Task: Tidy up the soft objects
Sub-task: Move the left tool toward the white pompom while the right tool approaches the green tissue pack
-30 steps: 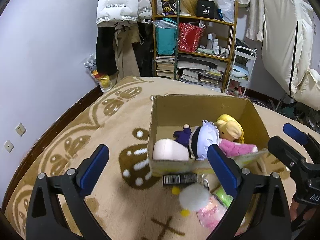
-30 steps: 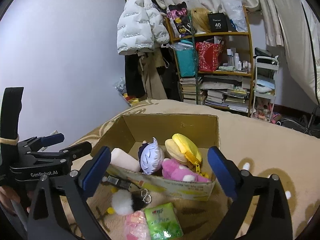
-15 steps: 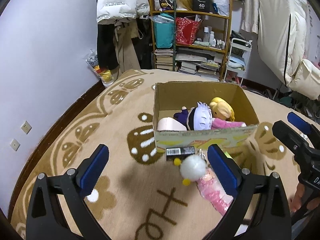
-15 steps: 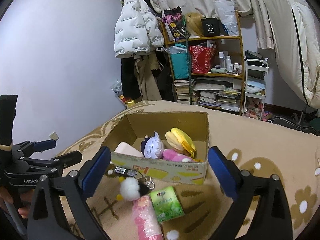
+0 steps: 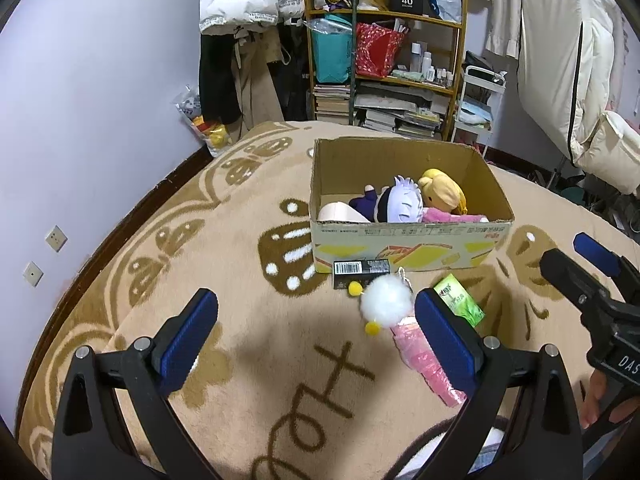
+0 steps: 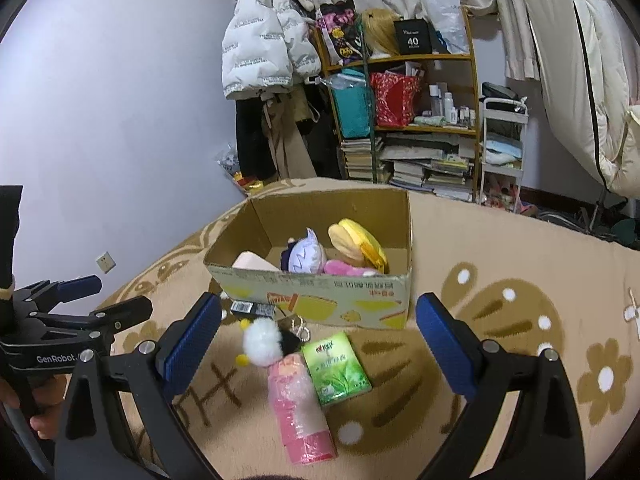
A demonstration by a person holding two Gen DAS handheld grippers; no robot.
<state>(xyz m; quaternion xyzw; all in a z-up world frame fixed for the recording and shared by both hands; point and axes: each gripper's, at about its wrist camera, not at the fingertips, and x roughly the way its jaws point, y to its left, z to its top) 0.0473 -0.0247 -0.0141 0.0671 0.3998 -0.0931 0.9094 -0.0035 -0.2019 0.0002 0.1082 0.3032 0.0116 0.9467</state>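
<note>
In box [image 6: 320, 292]: three plushies done; pompom [image 6: 262, 342], pink pack [image 6: 300, 400], green pack [image 6: 336, 368] left on rug. Both tools [image 5: 316, 336] [image 6: 318, 336] wide open, empty.

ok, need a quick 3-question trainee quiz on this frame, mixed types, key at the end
1. True or false: the white pompom lies inside the cardboard box.
2. Multiple choice: on the rug, the green tea-print pack lies beside which item? A) a pink wrapped roll B) a blue mug C) a red book
3. Fill in: the left gripper and right gripper are both ____ and hold nothing.

Key: 1. False, it lies on the rug in front of the box. 2. A, the pink wrapped roll. 3. open.
</note>
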